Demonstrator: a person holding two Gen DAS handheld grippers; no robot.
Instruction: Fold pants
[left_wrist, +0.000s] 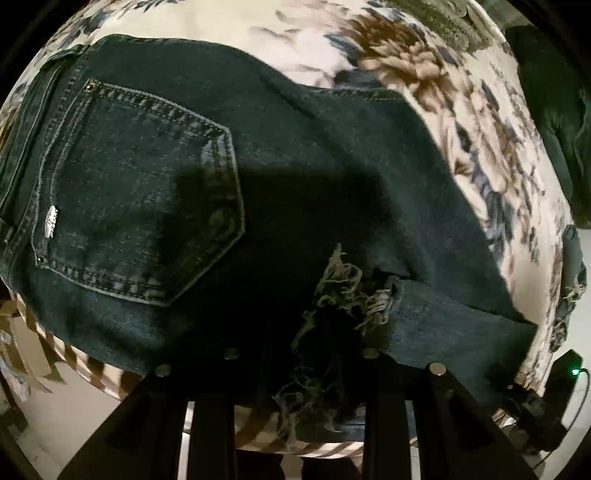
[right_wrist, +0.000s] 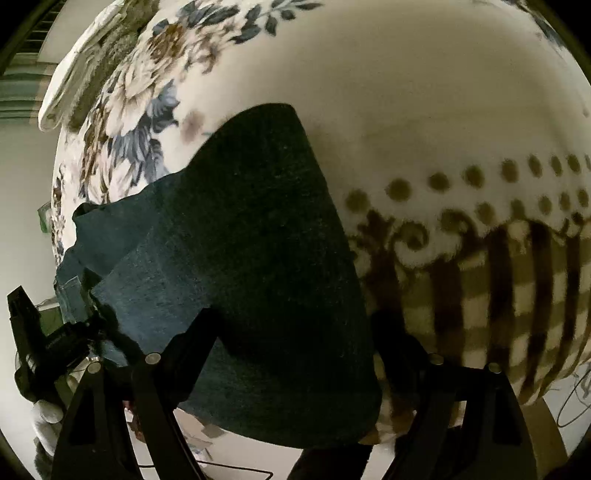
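In our left wrist view, the pants (left_wrist: 229, 177) lie spread on a bed blanket (left_wrist: 480, 122) w/ big brown & blue flowers. They are dark jeans. On the left side we see the back pocket (left_wrist: 136, 192) w/ light stitching, and the waistband (left_wrist: 22, 147) is at the far left edge. Going right, a torn, frayed spot (left_wrist: 347, 291) w/ loose threads sits near us, just in front of our left gripper (left_wrist: 299, 373). Its fingers (left_wrist: 210, 417) are spread, w/ jeans cloth between them, but we can't tell if they pinch it. At the far right, near the bed edge, a black thing w/ a tiny green light (left_wrist: 573, 371) shows.

In our right wrist view, at the left edge we see the other gripper and a white glove (right_wrist: 48, 413). Next comes the jeans leg (right_wrist: 251, 258), folded over & lying on the blanket (right_wrist: 406, 92); it hangs off the near edge. Our right gripper (right_wrist: 295, 350) has its fingers (right_wrist: 173, 369) spread wide, one on each side of the leg, not squeezing it. To the right the blanket has dots & brown stripes (right_wrist: 517, 288).
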